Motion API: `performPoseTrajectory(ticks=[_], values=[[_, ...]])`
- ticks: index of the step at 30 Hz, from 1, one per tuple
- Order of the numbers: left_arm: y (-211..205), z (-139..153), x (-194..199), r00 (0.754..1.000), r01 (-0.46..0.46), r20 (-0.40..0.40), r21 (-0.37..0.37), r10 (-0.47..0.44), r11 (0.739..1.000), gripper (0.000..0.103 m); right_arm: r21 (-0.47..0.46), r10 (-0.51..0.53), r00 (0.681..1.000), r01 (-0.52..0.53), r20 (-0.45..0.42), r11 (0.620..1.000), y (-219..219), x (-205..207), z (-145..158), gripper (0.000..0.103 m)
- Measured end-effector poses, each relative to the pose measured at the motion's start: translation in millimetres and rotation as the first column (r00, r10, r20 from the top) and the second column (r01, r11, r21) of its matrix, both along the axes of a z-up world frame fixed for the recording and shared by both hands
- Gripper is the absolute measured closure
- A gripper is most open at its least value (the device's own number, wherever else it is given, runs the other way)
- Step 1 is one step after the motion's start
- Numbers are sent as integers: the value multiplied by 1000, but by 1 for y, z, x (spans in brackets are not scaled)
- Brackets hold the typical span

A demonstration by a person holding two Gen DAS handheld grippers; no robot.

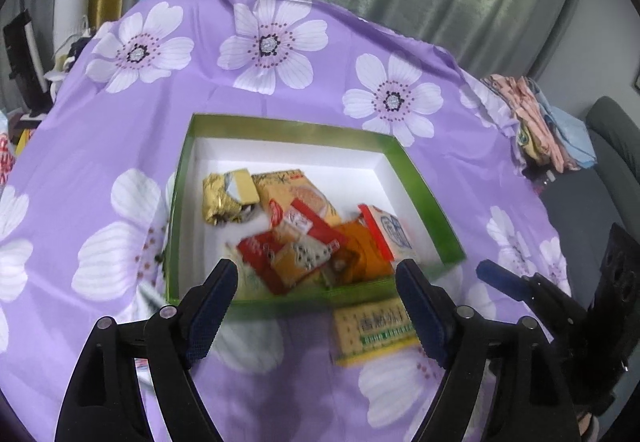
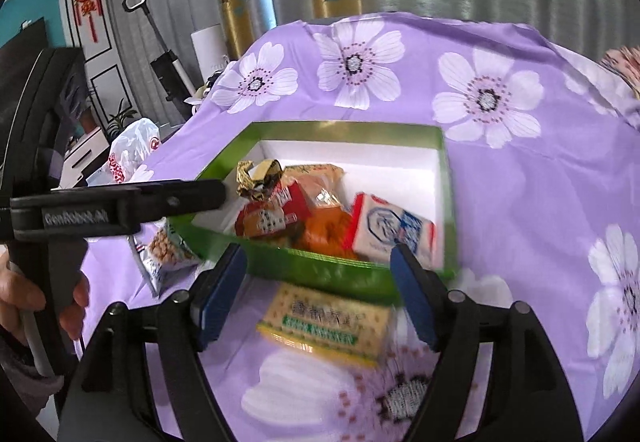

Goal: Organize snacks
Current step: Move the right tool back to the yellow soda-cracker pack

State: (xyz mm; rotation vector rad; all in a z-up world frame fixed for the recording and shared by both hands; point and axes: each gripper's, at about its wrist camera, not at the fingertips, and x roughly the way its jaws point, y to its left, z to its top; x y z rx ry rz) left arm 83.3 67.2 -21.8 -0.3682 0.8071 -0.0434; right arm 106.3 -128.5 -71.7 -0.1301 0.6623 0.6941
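You are holding both grippers with their jaws apart and nothing between them: the left gripper (image 1: 316, 282) is hovering over the near wall of the green box (image 1: 424, 178), and the right gripper (image 2: 320, 270) is doing the same from its side. The yellow cracker packet (image 2: 326, 322) is lying flat on the purple flowered cloth (image 2: 520, 202) just outside the box, at six o'clock from it and right under your right jaws. It looks light, thin and crinkly, so it is likely slippery and its contents brittle; you are probably best pinching it across its short width near the middle, gently. A peanut bag (image 2: 166, 254) is sitting on the cloth at about eight o'clock from the box, beside its corner, with the left gripper reaching above it in the right wrist view. Inside the box, the red-and-white carton (image 2: 394, 230) is leaning at four o'clock, the gold foil pack (image 2: 258, 178) is at eleven o'clock, and red and orange wrappers are piling up in the middle, crowding the near wall you must clear.
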Motion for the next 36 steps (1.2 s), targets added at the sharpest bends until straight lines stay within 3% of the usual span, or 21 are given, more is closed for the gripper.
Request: performPoseTrajectory(ticks=[7, 17, 36], values=[[-16, -8, -27, 999, 28, -30, -7, -28, 1000, 22, -14, -32, 998, 31, -45, 999, -25, -23, -19, 27], [-41, -25, -42, 995, 51, -86, 45, -47, 998, 22, -32, -57, 995, 55, -85, 998, -49, -39, -43, 27], [-58, -58, -21, 978, 121, -177, 38, -112, 992, 22, -23, -27, 990, 24, -138, 999, -48, -23, -69, 27]])
